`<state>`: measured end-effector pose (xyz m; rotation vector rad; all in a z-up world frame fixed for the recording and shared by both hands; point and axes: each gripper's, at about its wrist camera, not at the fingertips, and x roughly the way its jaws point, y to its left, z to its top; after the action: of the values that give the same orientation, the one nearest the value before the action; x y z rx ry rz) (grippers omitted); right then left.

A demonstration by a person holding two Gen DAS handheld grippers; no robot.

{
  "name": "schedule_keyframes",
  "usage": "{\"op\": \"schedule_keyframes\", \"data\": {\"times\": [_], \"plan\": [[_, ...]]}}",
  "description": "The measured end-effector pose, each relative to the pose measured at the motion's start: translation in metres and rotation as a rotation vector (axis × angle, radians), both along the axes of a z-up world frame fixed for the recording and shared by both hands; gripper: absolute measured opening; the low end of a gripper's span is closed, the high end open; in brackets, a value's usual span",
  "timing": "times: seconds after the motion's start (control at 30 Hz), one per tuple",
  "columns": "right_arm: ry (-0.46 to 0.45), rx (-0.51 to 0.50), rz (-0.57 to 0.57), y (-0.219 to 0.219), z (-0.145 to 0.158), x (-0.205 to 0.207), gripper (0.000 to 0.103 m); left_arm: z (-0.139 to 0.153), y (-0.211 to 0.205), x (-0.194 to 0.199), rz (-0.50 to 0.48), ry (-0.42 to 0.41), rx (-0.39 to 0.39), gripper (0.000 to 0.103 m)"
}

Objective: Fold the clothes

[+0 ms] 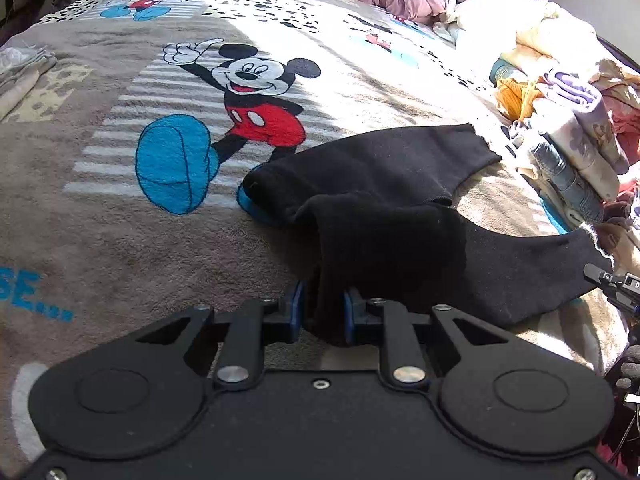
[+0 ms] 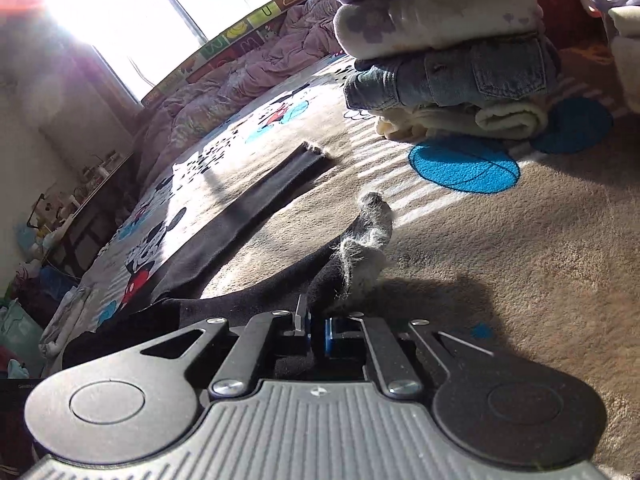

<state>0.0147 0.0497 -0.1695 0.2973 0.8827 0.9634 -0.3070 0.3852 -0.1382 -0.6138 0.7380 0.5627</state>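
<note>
The left gripper (image 1: 323, 300) pinches the black pants (image 1: 384, 200); the right gripper (image 2: 316, 322) is closed tight on their fuzzy end (image 2: 370, 236); both lie on the cartoon blanket (image 1: 120, 240).

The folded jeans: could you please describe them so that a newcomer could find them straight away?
Start at the cartoon-mouse blanket covering the bed and find the stack of folded clothes on it. The jeans sit low in that stack, above a cream towel. They alone are blue denim, with a stitched pocket.

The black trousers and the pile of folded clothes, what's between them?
Only bare cartoon mouse blanket lies between the black trousers and the folded clothes pile, seen in the right wrist view.
</note>
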Motion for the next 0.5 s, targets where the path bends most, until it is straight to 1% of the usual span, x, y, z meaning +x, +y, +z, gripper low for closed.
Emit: {"op": "schedule_keyframes", "data": {"times": [0.03, 0.13, 0.17, 0.23, 0.27, 0.3, 0.33, 0.37, 0.4, 0.43, 0.47, 0.5], "plan": [[0.012, 0.022, 0.000, -0.004, 0.006, 0.000, 0.008, 0.008, 0.001, -0.007, 0.005, -0.026, -0.005, 0.017], [0.055, 0.066, 0.011, -0.015, 0.020, -0.005, 0.008, 0.023, 0.004, -0.030, 0.028, -0.067, -0.069, 0.016], [0.074, 0.082, 0.015, -0.018, 0.022, -0.007, 0.008, 0.024, 0.005, -0.036, 0.034, -0.070, -0.094, 0.016], [0.128, 0.112, 0.015, -0.027, 0.023, -0.012, 0.008, 0.023, 0.000, -0.045, 0.031, -0.025, -0.120, 0.016], [0.160, 0.123, 0.010, -0.033, 0.021, -0.015, 0.008, 0.015, -0.002, -0.047, 0.026, 0.012, -0.138, 0.016], [0.188, 0.120, 0.004, -0.038, 0.016, -0.019, 0.008, 0.007, -0.005, -0.048, 0.020, 0.050, -0.156, 0.018], [0.196, 0.090, 0.002, -0.041, 0.009, -0.023, 0.008, -0.004, -0.006, -0.048, 0.003, 0.094, -0.182, 0.019], [0.190, 0.042, 0.000, -0.043, 0.002, -0.027, 0.008, -0.015, -0.006, -0.049, -0.004, 0.137, -0.198, 0.023], [0.184, -0.007, -0.001, -0.044, -0.007, -0.032, 0.013, -0.025, -0.006, -0.051, -0.010, 0.180, -0.213, 0.032], [0.190, -0.037, -0.003, -0.048, -0.016, -0.034, 0.015, -0.036, -0.005, -0.052, -0.016, 0.223, -0.227, 0.039], [0.209, -0.031, -0.012, -0.054, -0.023, -0.035, 0.015, -0.038, -0.002, -0.054, -0.011, 0.218, -0.235, 0.042], [0.229, -0.011, -0.024, -0.061, -0.028, -0.036, 0.018, -0.035, 0.003, -0.057, 0.002, 0.200, -0.240, 0.046]]}}
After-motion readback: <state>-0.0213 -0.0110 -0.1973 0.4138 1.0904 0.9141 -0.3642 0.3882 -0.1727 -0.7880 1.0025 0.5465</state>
